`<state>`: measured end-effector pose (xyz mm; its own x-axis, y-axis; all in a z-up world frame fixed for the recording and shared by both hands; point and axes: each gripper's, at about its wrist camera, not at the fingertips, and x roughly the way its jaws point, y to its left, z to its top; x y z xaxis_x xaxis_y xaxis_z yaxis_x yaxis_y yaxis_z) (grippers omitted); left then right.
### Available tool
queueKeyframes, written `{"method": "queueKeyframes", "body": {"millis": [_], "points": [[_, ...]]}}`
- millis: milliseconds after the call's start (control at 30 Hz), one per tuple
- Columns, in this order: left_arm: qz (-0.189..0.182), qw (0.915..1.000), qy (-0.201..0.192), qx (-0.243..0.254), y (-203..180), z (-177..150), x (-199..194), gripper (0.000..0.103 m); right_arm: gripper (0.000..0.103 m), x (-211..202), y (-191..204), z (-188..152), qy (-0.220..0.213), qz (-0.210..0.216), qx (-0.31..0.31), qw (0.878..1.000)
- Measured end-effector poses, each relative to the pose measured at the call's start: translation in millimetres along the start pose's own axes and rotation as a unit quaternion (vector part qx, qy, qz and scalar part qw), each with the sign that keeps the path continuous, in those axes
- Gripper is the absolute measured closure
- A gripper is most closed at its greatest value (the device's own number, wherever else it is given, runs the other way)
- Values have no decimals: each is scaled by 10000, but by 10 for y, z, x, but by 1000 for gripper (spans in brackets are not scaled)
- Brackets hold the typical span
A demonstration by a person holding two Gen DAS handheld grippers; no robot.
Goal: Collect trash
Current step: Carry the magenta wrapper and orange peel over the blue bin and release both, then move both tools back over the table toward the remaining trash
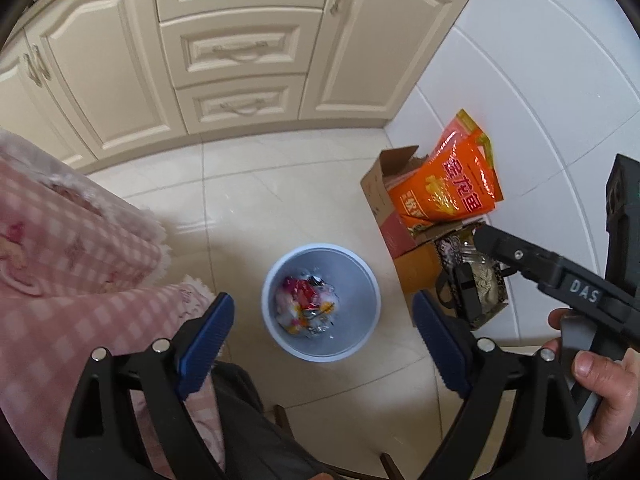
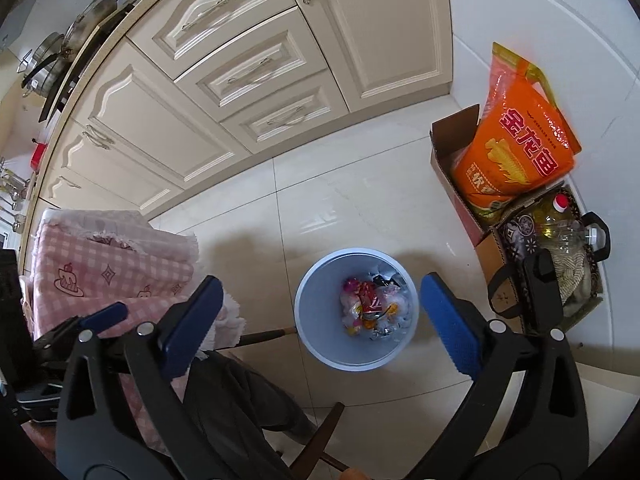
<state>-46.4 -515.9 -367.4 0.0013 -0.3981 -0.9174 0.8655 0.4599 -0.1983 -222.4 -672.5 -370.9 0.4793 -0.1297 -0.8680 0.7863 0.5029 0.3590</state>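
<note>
**Both grippers held open above the trash bin**

The blue-padded jaws of the left gripper (image 1: 322, 336) are spread wide, and nothing is held between them. The same is seen at the right gripper (image 2: 320, 320): its jaws stand far apart and bare. Through the gap of each pair, the pale blue trash bin (image 1: 362, 276) is framed from above, standing on the cream floor tiles (image 1: 280, 184). A heap of crumpled wrappers (image 1: 308, 304), red, white, yellow and clear, lies at the bottom of the bin.

In the left wrist view, the right gripper's black body is seen at the right edge, held by the person's hand (image 1: 600, 384). In the right wrist view, one blue pad of the left gripper is seen at the lower left edge.

To the left of the bin, a pink checked cloth (image 1: 60, 240) with a fringed edge is draped over a piece of furniture. A dark garment (image 2: 240, 408) hangs below the cloth, beside brown wooden chair legs (image 2: 324, 428).

To the right of the bin, against the white wall, a cardboard box (image 2: 448, 148) holds an orange bag (image 2: 516, 148) printed with red characters. Just in front of it, a patterned bag (image 2: 520, 232) with black handles contains a clear bottle (image 2: 560, 224) with a red cap. Cream cabinets (image 1: 240, 52) with drawers run along the far side of the floor, and pans (image 2: 68, 48) are seen on the counter above them.
</note>
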Motion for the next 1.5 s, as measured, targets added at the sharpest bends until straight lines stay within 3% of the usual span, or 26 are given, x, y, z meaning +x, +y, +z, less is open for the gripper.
{"method": "queueKeyframes", "body": {"millis": [333, 633, 833, 1000, 1133, 1500], "points": [[139, 9960, -883, 76, 102, 34, -862, 15, 6, -334, 413, 65, -360, 152, -281, 9988], [192, 9817, -1894, -53, 377, -165, -1780, 15, 6, -738, 1096, 78, -758, 521, -798, 9926], [406, 9660, -2537, -279, 673, -370, -2409, 15, 6, -961, 1694, 49, -953, 870, -1268, 9835], [633, 9479, -3079, -524, 951, -582, -2942, 15, 6, -1141, 2205, -22, -1087, 1201, -1642, 9730], [807, 9363, -3349, -689, 1140, -730, -3252, 15, 6, -1286, 2629, -108, -1175, 1489, -1946, 9624], [1546, 8941, -3989, -1328, 1659, -1264, -4020, 13, 6, -1546, 3608, -470, -1211, 2107, -2761, 9299]]}}
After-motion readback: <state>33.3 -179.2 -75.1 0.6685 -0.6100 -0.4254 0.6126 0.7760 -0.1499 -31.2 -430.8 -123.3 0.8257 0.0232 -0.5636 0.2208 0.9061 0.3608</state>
